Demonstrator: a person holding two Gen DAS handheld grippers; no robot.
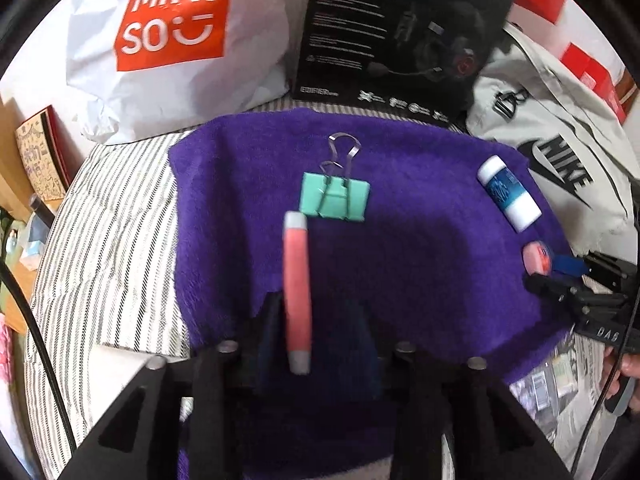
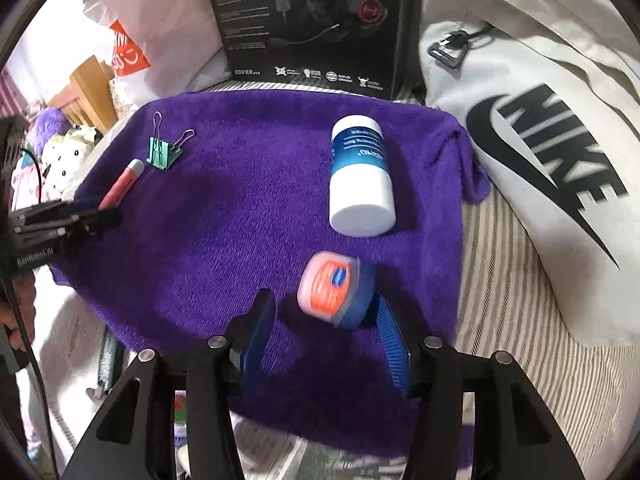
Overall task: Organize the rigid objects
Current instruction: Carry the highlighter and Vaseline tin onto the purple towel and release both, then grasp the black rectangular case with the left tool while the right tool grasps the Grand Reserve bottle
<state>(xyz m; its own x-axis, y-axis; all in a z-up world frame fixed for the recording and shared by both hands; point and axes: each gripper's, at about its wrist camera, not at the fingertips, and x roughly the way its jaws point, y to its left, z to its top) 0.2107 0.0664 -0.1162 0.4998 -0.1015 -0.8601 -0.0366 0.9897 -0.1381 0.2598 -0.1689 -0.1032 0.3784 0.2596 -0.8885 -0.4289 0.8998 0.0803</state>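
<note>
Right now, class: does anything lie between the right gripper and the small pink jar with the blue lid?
Nothing visible does. The small pink jar sits on the purple towel just ahead of the open right gripper; the white bottle lies beyond it.

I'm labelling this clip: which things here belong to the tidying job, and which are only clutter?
Job:
- pink tube with grey ends
- mint green binder clip
- white bottle with blue label
- small pink jar with blue lid
- purple fuzzy towel

Clutter:
- white Miniso bag
- black headset box
- white Nike bag
</note>
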